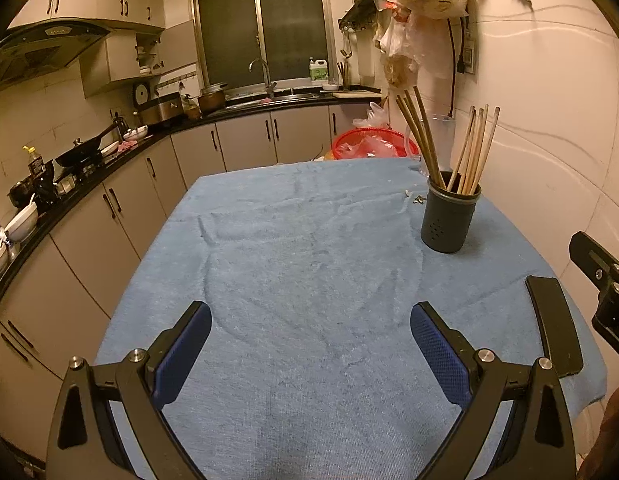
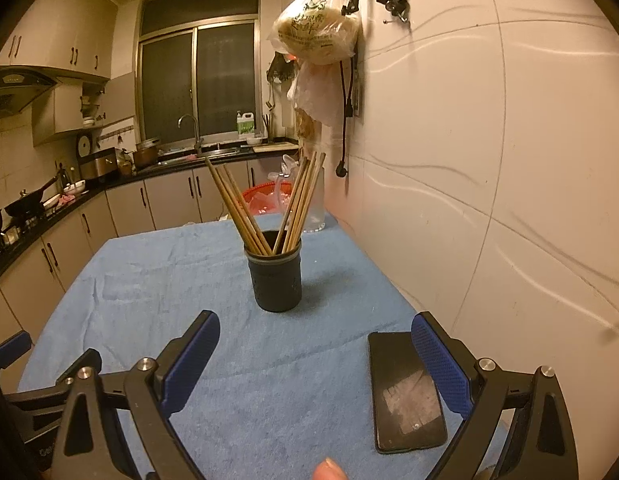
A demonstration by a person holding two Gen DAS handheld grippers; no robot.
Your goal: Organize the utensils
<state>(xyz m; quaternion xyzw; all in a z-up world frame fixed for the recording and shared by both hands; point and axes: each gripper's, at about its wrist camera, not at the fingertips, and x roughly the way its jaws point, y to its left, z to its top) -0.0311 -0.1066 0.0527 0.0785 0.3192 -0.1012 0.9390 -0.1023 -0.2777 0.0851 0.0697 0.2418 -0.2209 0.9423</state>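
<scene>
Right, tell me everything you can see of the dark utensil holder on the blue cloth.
The utensil holder is a dark, matte round cup, plastic by its look, with a ridged band under the rim and small holes low on its wall. It stands upright on the blue cloth, towards the wall side. Wooden chopsticks stand in it in two bunches that lean apart. Both grippers are open and clear of it.
</scene>
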